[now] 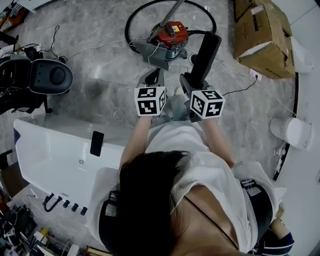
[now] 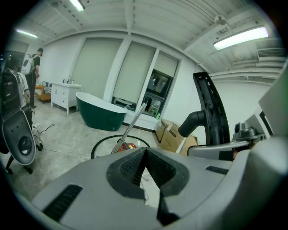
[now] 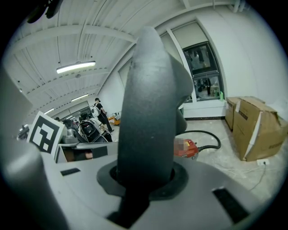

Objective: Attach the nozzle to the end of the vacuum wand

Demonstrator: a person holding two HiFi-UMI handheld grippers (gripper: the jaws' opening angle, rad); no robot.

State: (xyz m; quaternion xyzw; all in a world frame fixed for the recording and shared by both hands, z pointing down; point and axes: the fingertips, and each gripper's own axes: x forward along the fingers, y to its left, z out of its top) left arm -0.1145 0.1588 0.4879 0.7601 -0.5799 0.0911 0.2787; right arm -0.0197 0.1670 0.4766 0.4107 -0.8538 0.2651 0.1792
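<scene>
The right gripper [image 1: 192, 82] pinches the black nozzle [image 1: 205, 55] in its fingers, near the red vacuum [image 1: 170, 34]. It is not yet joined to the wand [image 1: 170, 14]. The left gripper [image 1: 152, 77] waits beside that vacuum, its fingers pressed together and empty.

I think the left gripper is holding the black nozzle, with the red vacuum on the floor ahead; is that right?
Not quite: the right gripper holds the black nozzle, as the right gripper view shows; the left gripper is shut on nothing. The red vacuum is on the floor ahead.
</scene>
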